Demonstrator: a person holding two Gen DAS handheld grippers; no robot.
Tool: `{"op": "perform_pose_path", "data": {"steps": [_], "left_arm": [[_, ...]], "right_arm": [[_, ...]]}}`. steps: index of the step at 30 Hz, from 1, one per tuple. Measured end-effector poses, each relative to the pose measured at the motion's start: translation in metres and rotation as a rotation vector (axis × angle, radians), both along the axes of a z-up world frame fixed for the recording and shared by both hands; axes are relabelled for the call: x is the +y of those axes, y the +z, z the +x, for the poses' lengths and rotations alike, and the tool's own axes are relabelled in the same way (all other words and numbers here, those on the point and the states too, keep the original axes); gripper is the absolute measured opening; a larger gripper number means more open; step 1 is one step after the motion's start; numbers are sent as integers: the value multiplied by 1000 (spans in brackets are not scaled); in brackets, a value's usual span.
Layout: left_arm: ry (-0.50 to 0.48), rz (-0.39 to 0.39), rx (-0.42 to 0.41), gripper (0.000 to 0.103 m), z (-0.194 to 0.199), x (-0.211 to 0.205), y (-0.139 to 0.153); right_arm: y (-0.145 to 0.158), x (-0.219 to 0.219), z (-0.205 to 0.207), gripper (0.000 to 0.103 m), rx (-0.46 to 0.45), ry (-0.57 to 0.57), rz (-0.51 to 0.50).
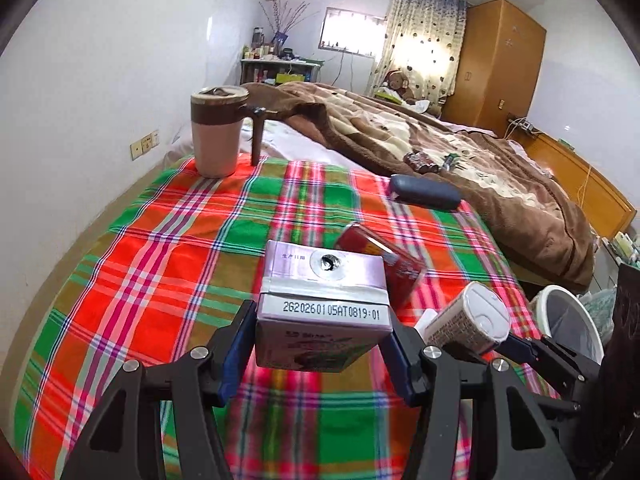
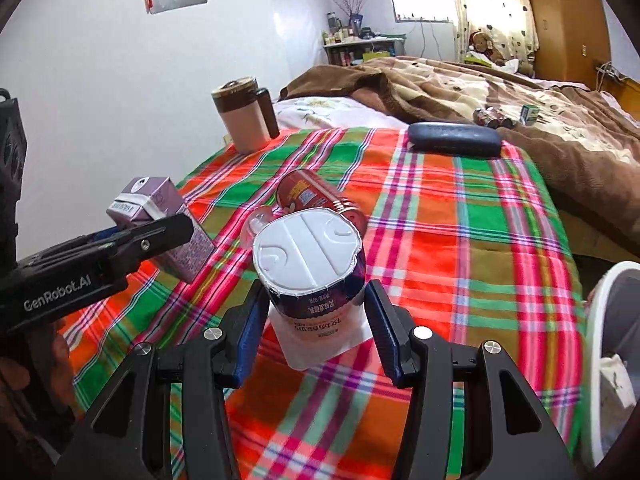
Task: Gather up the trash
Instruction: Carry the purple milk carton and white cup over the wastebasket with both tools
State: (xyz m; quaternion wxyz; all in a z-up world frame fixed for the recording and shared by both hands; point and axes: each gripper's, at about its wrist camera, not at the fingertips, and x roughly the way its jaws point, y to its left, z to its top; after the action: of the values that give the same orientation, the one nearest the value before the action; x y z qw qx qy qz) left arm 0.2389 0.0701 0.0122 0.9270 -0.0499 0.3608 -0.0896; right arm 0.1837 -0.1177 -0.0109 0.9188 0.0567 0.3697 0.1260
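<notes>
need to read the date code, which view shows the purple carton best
The left wrist view: the purple carton sits front and centre in the left gripper, its printed code sharp and facing the camera. The right wrist view shows the carton only small, at the left edge, partly behind the gripper's finger.

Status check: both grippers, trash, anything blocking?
Left gripper shut on purple carton. Right gripper shut on yogurt cup. Red can left on plaid cloth. Nothing blocking; white bin at right.
</notes>
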Motion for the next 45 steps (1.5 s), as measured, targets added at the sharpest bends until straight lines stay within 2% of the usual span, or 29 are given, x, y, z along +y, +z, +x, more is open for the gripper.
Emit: {"op": "perform_pose_path", "data": {"steps": [10,28,45], "left_arm": [[-51,9,-26,58,-28,-32,16],[-233,18,-78,58,-68,-139,36],[-422,28,-42,59,-79,-252,21]], "right_arm": [[13,-34,-21,51,-40,-52,3],[27,-125,-58,51,-79,-220,-19],[16,-206,-73,51,-45,-384,-59]]}}
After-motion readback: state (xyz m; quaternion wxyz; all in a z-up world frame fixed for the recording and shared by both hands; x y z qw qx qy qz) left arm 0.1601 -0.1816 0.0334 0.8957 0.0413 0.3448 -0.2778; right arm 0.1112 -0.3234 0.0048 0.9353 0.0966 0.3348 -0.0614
